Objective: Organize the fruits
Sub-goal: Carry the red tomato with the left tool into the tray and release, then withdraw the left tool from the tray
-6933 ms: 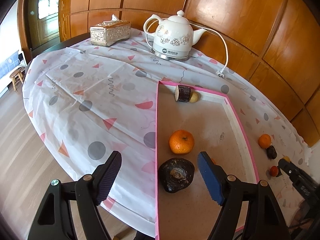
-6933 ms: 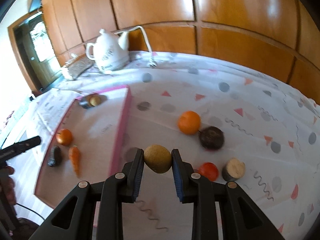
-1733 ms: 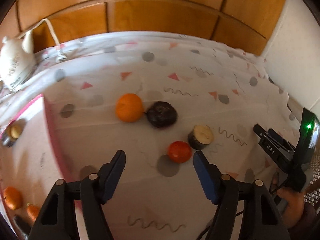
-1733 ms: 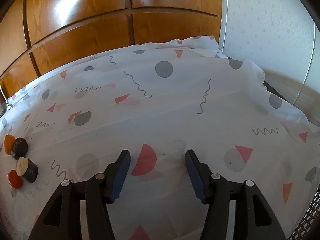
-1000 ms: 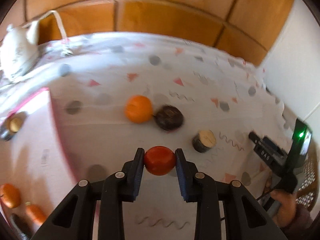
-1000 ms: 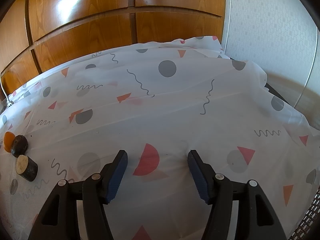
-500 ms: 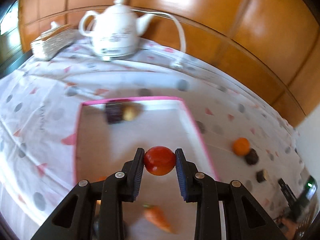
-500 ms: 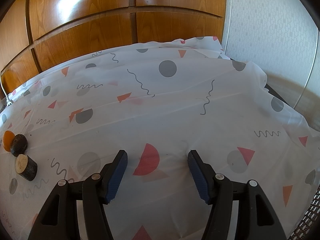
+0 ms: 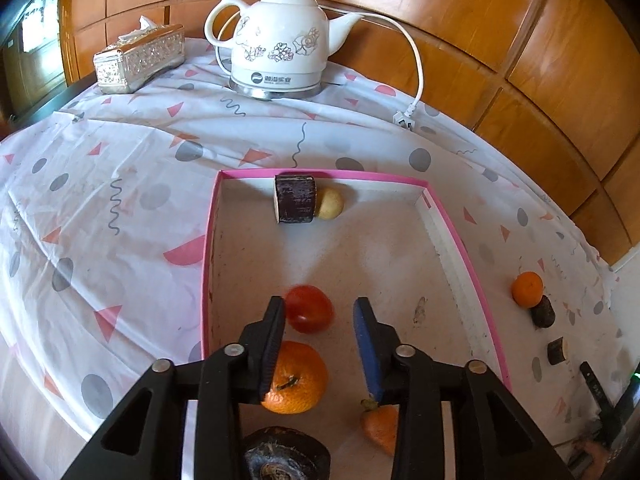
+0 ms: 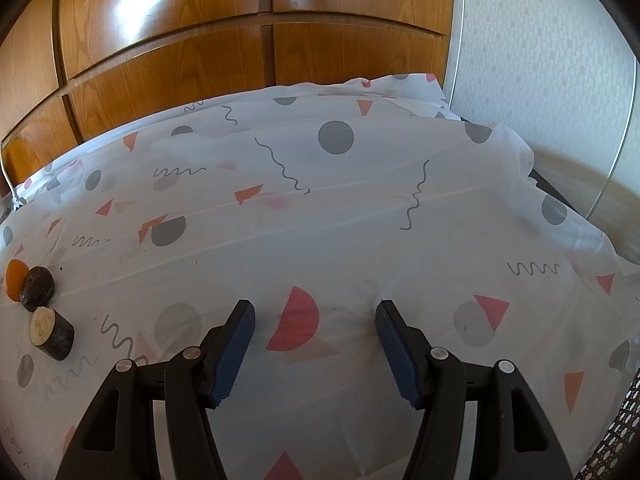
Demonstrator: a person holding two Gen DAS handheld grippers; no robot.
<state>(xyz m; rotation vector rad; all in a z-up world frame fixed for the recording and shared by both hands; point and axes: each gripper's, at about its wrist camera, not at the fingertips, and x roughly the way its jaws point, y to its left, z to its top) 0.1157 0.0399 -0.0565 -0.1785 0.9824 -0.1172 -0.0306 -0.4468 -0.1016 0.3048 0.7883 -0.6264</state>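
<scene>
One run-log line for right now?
left gripper: jaws opening, round red tomato loose between them | pink-rimmed tray: tomato inside | right gripper: open, empty

The wall panels (image 10: 168,60) are glossy varnished wood. The tablecloth (image 10: 360,208) looks thin, smooth and slightly creased. The kettle (image 9: 280,40) is shiny white ceramic on a metal base. The tray (image 9: 208,240) has a matt, stained floor. The tomato (image 9: 310,308) has smooth skin.

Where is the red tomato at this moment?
In the left wrist view, the red tomato is inside the pink-edged tray, between the opening left tongs, just beyond the large orange.
</scene>
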